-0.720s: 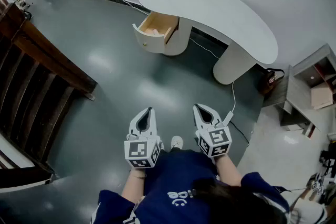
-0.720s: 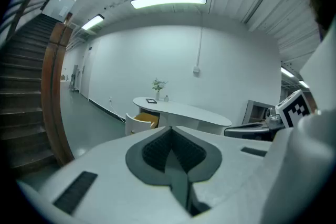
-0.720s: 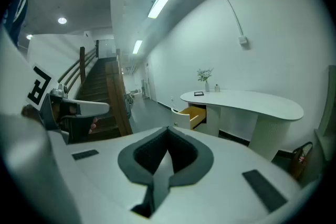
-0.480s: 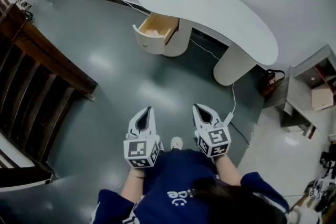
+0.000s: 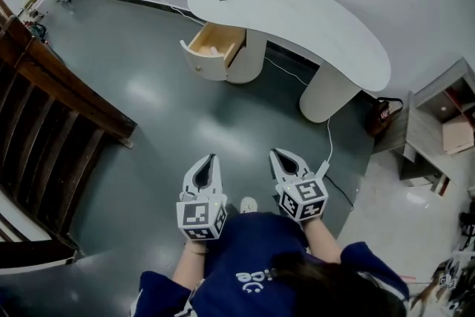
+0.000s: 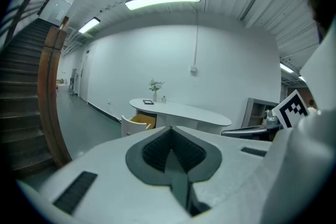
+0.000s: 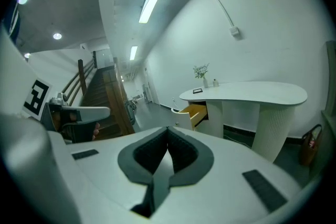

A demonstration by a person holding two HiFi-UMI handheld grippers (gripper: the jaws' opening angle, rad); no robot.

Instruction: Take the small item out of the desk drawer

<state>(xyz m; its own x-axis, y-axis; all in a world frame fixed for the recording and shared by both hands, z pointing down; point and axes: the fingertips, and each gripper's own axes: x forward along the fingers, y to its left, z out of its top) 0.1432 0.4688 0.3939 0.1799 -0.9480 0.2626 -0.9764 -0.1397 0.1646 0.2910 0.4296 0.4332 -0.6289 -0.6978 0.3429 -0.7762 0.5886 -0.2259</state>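
Resting inside the open drawer point(image 5: 199, 59) beneath the white counter point(image 5: 312, 18), the small pale item point(image 5: 211, 50) looks light, perhaps soft, though it is too distant to be sure; a pinch across its middle should do. Left gripper point(image 5: 211, 159) and right gripper point(image 5: 276, 154), well short of the drawer, have fingers clenched on nothing.

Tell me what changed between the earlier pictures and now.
Very little. In the head view the desk and its open drawer have slid slightly left, so the camera seems to have shifted. Nothing was taken hold of or let go. The left gripper and right gripper stay shut and empty, side by side, well short of the drawer.
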